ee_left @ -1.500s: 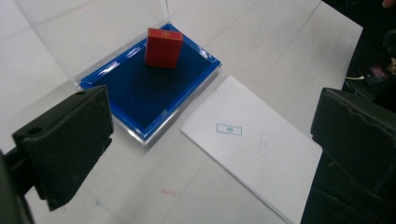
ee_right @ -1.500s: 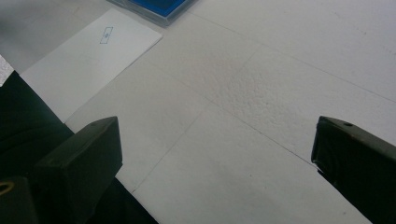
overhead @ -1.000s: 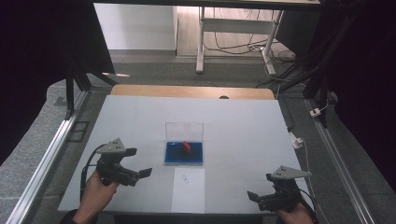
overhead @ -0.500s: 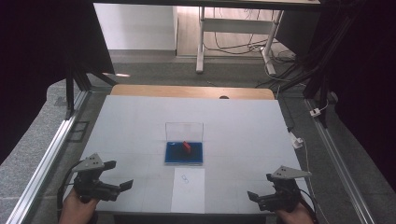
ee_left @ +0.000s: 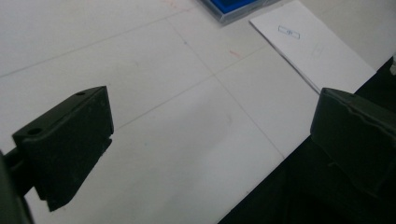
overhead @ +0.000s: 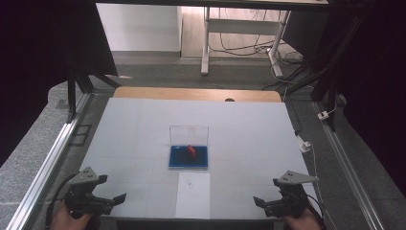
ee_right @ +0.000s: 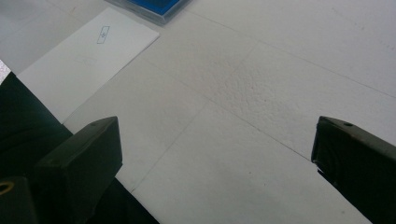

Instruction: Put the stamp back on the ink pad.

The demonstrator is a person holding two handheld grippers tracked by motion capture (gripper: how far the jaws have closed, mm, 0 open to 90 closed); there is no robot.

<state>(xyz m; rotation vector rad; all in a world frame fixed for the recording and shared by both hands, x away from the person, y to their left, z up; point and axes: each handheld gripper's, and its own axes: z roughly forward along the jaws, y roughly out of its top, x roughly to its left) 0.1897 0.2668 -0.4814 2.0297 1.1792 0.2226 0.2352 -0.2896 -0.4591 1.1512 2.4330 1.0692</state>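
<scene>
1. The white table point(overhead: 143, 139) lies bare between the left gripper point(overhead: 117, 199) at the near left corner and the clear box point(overhead: 189, 147) at the middle.
2. The same bare stretch runs from the right gripper point(overhead: 258, 201) to the box.
3. A flat paper sheet point(overhead: 193, 194) lies just before the box, too low to block a pass.
4. The box's upright clear lid point(overhead: 189, 134) walls its far side.

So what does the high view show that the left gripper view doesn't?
High view alone: the small red piece lying in the clear case, whose lid stands upright, plus the right gripper at the table's near right corner.

Left gripper view alone: the left gripper close up, jaws wide apart with nothing between.

Both: the white sheet of paper just in front of the case's blue base, and the white table.
</scene>
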